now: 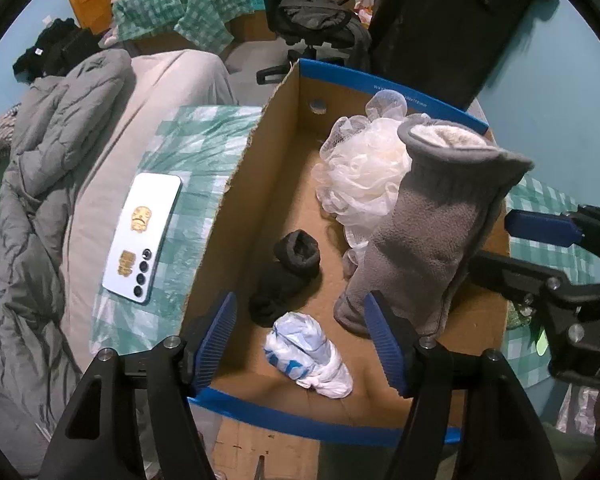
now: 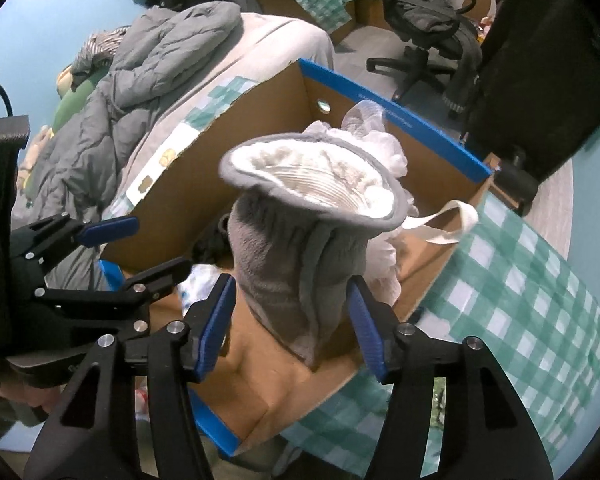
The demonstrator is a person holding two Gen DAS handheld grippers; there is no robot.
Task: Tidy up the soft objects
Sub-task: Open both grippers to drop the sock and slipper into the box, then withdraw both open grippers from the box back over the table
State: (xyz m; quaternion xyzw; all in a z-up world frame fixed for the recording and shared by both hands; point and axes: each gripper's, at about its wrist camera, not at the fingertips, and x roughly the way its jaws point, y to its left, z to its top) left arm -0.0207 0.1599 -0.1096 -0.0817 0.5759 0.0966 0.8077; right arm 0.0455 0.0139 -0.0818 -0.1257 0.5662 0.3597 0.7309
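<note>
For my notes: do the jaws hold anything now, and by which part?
Nothing is held. Both sets of jaws stand open; the grey fleece glove stands between the right ones, not pressed.

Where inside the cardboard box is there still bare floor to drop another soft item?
Bare floor in the blue-rimmed cardboard box lies along its left wall, from the far corner down past the black rolled sock. The right side is crowded: white mesh bath sponge, upright grey fleece sock. The crumpled white plastic bag fills the near middle.
</note>
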